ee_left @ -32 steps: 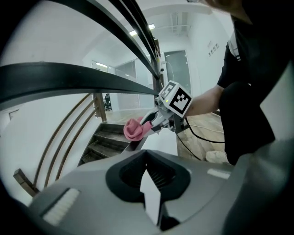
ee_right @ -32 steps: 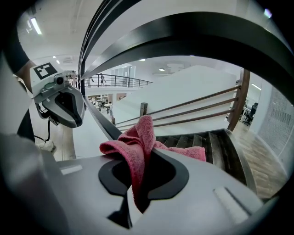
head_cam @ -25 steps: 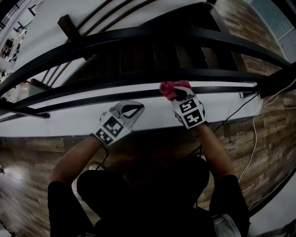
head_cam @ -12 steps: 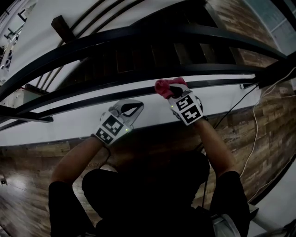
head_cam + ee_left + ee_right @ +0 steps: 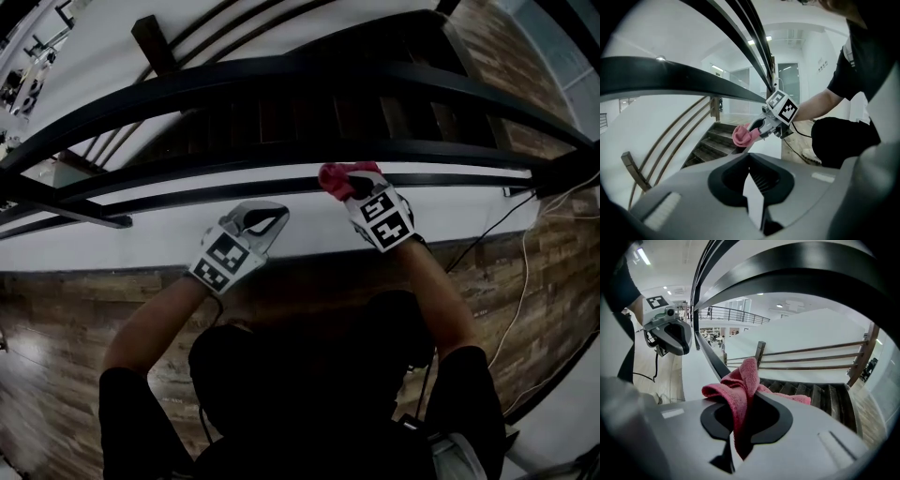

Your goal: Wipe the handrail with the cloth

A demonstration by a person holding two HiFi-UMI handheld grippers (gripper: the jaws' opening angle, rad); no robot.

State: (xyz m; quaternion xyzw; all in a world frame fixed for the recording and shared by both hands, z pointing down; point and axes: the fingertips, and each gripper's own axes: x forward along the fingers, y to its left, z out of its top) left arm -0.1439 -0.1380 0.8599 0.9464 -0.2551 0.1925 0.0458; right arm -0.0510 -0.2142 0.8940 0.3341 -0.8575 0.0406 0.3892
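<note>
The black handrail [image 5: 300, 70] arcs across the head view, with thinner black rails [image 5: 234, 199] below it. My right gripper [image 5: 352, 189] is shut on a red cloth [image 5: 339, 176], and the cloth is pressed on a lower rail. The right gripper view shows the cloth [image 5: 740, 385] bunched between the jaws of my right gripper [image 5: 736, 446], with the rail [image 5: 710, 359] running away from it. My left gripper [image 5: 272, 217] is shut with nothing in it, left of the cloth and just short of the rails. The left gripper view shows my left gripper [image 5: 753, 201], the cloth [image 5: 740, 136] and the right gripper [image 5: 764, 126].
Dark stair treads [image 5: 309, 117] descend beyond the rails. A white ledge [image 5: 141, 239] runs under the rails, and a wooden floor [image 5: 66, 309] lies on my side. White and black cables [image 5: 520, 281] trail at the right. A wooden post [image 5: 155, 42] stands at the far left.
The right gripper and the cloth have shifted slightly left along the lower rail. The left gripper has stayed about where it was.
</note>
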